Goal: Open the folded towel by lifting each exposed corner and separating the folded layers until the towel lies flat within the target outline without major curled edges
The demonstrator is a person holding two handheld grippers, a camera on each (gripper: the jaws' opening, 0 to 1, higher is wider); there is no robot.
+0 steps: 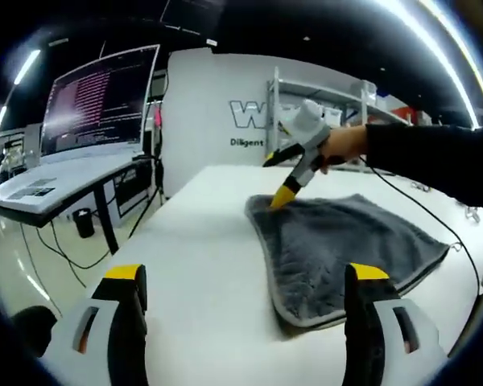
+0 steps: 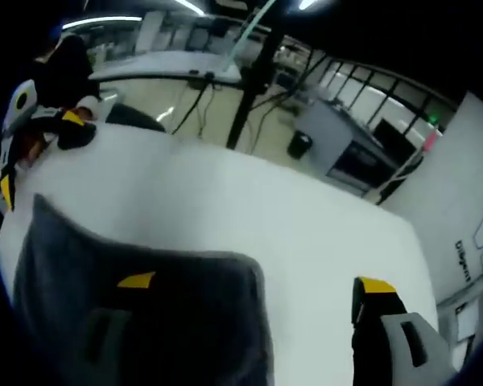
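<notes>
Left gripper [image 1: 245, 301]: fingers wide apart, nothing between them, hanging above the table [image 1: 193, 241]. The towel [image 1: 338, 241] sits just past the right-hand fingertip [image 1: 369, 273], its near hem beside that tip; bare white table lies ahead of the other fingertip.

Right gripper [image 2: 258, 285]: in the right gripper view its fingers stand apart. The dark towel fabric covers most of the left finger, only the yellow tip [image 2: 137, 280] peeking through; the right finger [image 2: 378, 293] is out over bare table. Looks like one finger is under a layer or corner, but I cannot tell whether any cloth is actually pinched. In the left gripper view, the same gripper [image 1: 286, 193] has its yellow tip down on the towel's far corner.

Risks from here:
- Finger goes under both layers instead of one → whole towel lifts or drags, no unfolding.
- Closing on too thin a bite of hem → slips out mid-lift and the corner curls back.
- Left gripper isn't pinning anything; pulling the far corner could slide the towel across the smooth top.
- No target outline visible, so final placement can't be judged.

Further off: desk with monitor [image 1: 101, 100], cables, shelving.
</notes>
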